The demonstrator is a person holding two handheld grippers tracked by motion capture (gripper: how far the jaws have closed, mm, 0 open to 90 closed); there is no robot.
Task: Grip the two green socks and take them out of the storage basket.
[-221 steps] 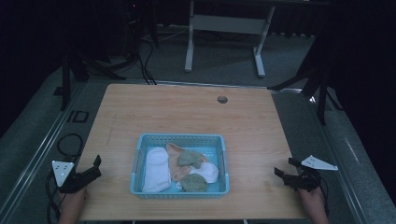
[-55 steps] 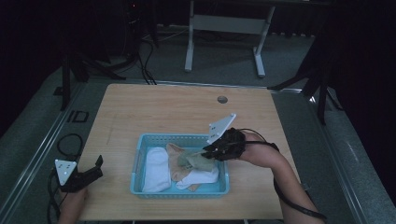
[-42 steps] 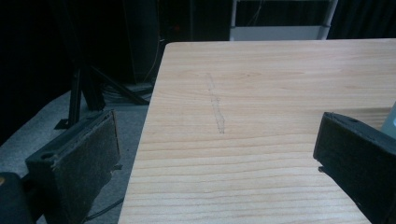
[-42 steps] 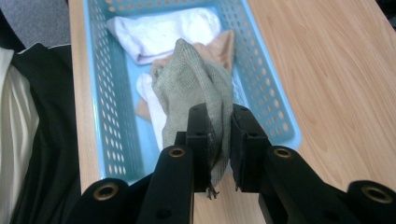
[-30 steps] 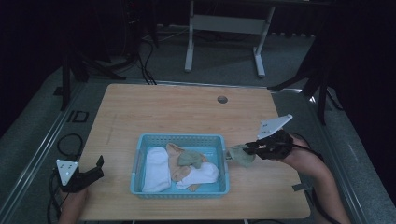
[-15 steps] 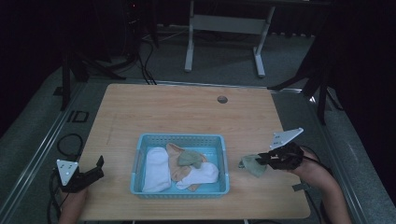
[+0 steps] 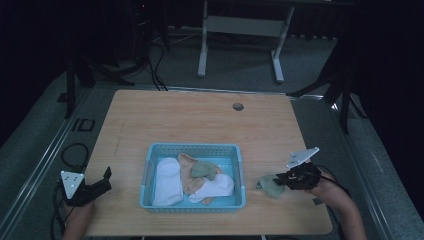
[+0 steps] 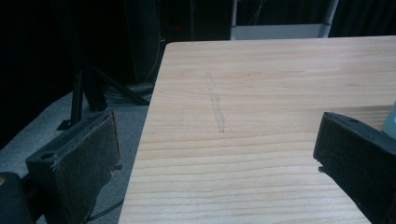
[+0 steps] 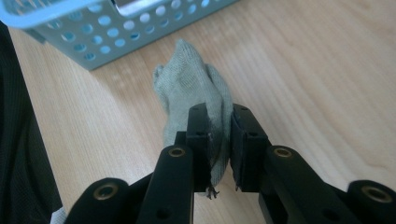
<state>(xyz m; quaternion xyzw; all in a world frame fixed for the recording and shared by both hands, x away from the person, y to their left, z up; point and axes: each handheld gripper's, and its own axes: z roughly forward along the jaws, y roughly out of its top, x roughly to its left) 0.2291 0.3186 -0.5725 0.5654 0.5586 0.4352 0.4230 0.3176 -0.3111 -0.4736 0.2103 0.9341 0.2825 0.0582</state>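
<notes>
At the near left corner of the wooden table (image 7: 200,120), the left gripper (image 7: 92,187) rests with its jaws wide apart and nothing between them. At the near right, the right gripper (image 7: 285,179) has its jaws pinched tight on a grey-green sock (image 7: 271,186), which hangs down onto the wood just right of the blue basket (image 7: 240,175). Inside the basket lie a white sock (image 7: 167,182), a peach sock (image 7: 189,175) and another grey-green one (image 7: 201,170).

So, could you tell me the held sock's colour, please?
Grey-green sock, clearest in the right gripper view.
</notes>
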